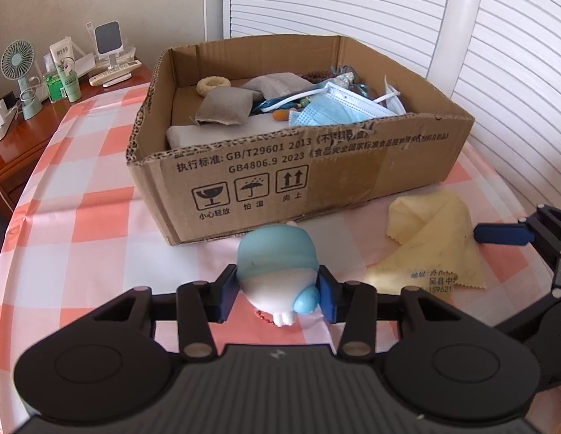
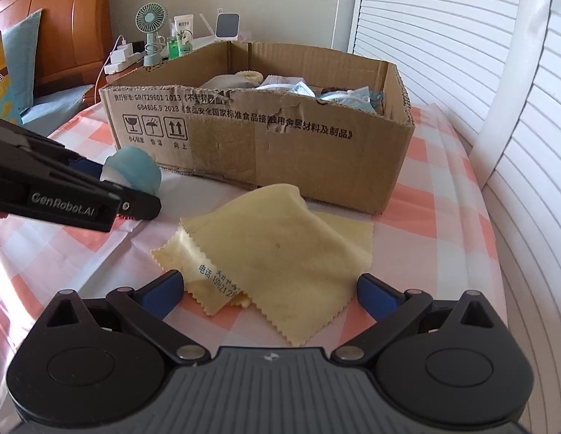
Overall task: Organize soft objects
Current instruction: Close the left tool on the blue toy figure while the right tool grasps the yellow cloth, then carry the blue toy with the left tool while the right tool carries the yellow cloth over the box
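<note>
On a surface (image 1: pixel 81 224) draped in orange-and-white check, the left hand-held gripper (image 1: pixel 278 291) clenched a blue-and-white soft toy (image 1: pixel 280 267) just before a cardboard box (image 1: pixel 298 181) of masks and cloths. The right hand-held gripper (image 2: pixel 269 289), fingers spread, straddled a yellow cloth (image 2: pixel 280 249). Louvered doors (image 2: pixel 443 36) and a nightstand fan (image 1: pixel 18 61) stood behind.

Soft daylight fills both views, bright and even, coming through the white slatted shutters (image 1: pixel 370 18) behind the brown cardboard box (image 1: pixel 298 166). Shadows on the pink-and-white checked surface (image 1: pixel 81 217) are faint. Fisheye distortion bends the shutter slats and darkens the corners. The box print is sharp; the black claw housings nearest the lens look slightly soft.
</note>
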Demonstrator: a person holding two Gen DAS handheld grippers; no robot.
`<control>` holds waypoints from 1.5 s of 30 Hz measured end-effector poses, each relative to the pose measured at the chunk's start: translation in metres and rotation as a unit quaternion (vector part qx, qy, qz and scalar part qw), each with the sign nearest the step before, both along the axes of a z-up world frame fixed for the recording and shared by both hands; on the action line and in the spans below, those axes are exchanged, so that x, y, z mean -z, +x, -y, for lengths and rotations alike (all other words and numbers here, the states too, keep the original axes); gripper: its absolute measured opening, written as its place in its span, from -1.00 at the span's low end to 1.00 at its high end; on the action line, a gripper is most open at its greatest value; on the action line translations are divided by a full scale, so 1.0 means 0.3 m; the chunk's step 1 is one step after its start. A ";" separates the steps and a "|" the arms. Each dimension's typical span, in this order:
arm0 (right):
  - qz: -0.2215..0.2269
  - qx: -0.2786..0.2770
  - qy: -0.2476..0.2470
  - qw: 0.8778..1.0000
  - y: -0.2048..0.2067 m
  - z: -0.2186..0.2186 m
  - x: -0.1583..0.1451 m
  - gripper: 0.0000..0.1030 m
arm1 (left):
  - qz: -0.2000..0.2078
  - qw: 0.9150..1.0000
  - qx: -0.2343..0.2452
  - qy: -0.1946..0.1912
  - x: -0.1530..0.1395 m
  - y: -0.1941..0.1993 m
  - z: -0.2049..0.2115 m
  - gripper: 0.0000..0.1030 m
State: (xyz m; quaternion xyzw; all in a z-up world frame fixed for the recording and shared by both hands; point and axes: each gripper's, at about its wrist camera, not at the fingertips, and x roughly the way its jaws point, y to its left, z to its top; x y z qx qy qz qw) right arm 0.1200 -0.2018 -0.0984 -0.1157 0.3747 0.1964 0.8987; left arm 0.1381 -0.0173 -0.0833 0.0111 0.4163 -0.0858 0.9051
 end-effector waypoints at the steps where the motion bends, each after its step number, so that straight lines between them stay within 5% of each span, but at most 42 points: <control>1: 0.002 -0.001 0.000 1.000 0.010 -0.003 0.001 1.00 | 0.000 1.000 0.000 0.000 0.001 0.001 0.001 -0.14; 17: 0.009 -0.006 0.002 1.000 0.099 -0.061 0.001 0.93 | -0.002 1.000 0.001 -0.008 -0.002 0.012 -0.005 -0.14; 26: 0.018 0.028 0.005 0.999 0.112 -0.029 -0.021 0.33 | -0.002 1.000 0.001 -0.009 -0.003 0.016 -0.010 -0.14; 33: 0.023 0.038 0.004 0.999 0.106 -0.026 -0.029 -0.44 | -0.001 1.000 0.003 -0.006 -0.005 0.015 -0.009 -0.14; 45: 0.034 0.026 0.005 0.999 0.044 0.001 -0.094 -0.50 | 0.009 0.999 0.040 0.026 -0.033 -0.009 -0.010 -0.15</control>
